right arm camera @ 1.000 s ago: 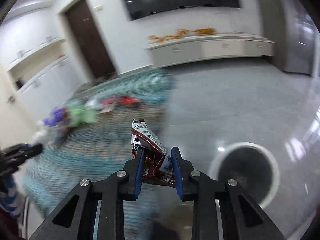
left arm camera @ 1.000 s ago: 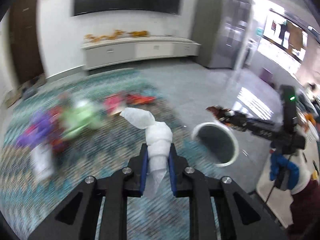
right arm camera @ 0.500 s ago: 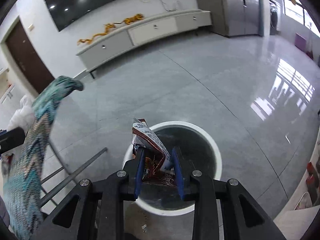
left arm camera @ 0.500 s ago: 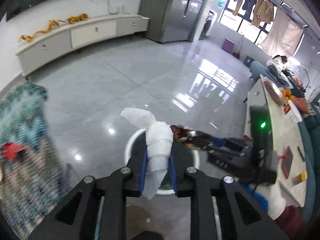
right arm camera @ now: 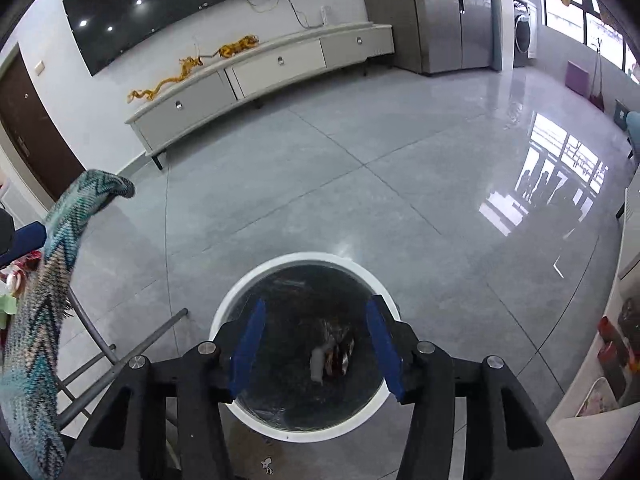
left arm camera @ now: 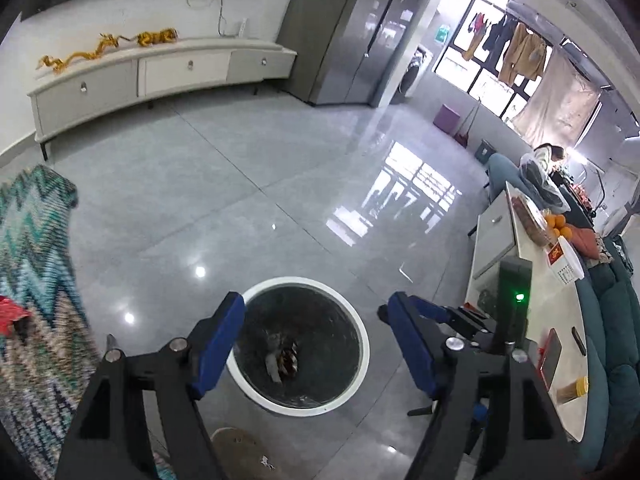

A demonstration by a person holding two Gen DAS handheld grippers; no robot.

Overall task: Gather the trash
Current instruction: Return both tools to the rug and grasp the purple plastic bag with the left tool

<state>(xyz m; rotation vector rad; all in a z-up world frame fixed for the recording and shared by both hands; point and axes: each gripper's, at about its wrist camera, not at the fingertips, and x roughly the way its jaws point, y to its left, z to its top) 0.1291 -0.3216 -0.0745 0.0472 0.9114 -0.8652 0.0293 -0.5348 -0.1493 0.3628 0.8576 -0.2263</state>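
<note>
A grey tiled floor (left arm camera: 248, 184) fills both views, with a low white cabinet (right arm camera: 264, 76) along the far wall and a zigzag rug (left arm camera: 36, 264) at the left. On the floor stands a round bin (right arm camera: 248, 288) with a white rim and a dark liner. Both grippers hang above it. The left gripper (left arm camera: 316, 336) has just been opening; its blue fingers (left arm camera: 218, 344) stand wide apart with nothing between them. The right gripper (right arm camera: 316, 344) has also just been opening, its fingers (right arm camera: 248, 344) parted and empty. The trash lies at the bottom of the bin, below and between the fingers: a white tissue (right arm camera: 318, 364) touching a brown wrapper (right arm camera: 340, 354). Print on the wrapper is too small to read, and no other writing is legible.
</note>
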